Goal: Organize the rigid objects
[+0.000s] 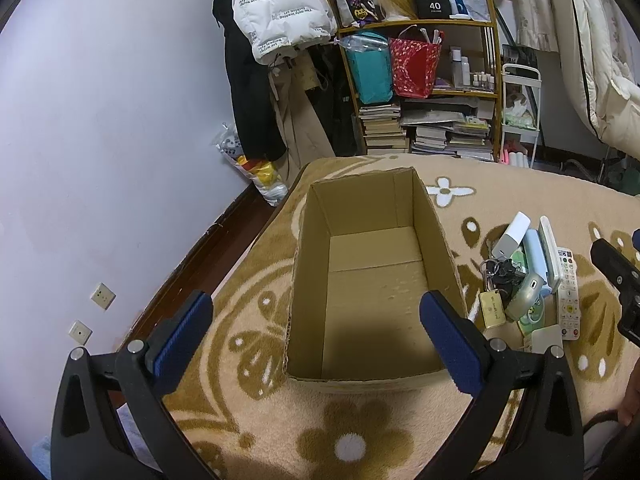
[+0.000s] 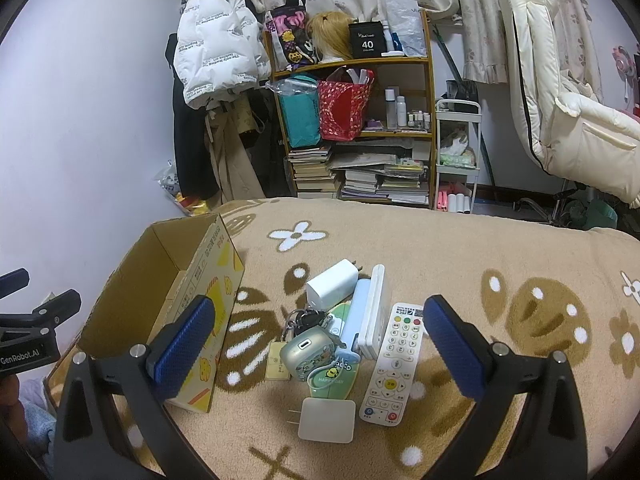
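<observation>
Both grippers, left gripper (image 1: 316, 320) and right gripper (image 2: 318, 344), gape wide and hold nothing; closing on the crowded pile, the white rectangular remote control (image 2: 394, 364) beside the empty brown cardboard box (image 1: 372, 276) might slide off.

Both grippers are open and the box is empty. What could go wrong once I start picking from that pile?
1. The key bunch lies tangled against the rounded case; grabbing one may drag the other.
2. The flat charger lies low on the soft blanket, so the right gripper might pinch fabric.
3. The light cardboard box could tip if the left gripper bumps its wall.
</observation>
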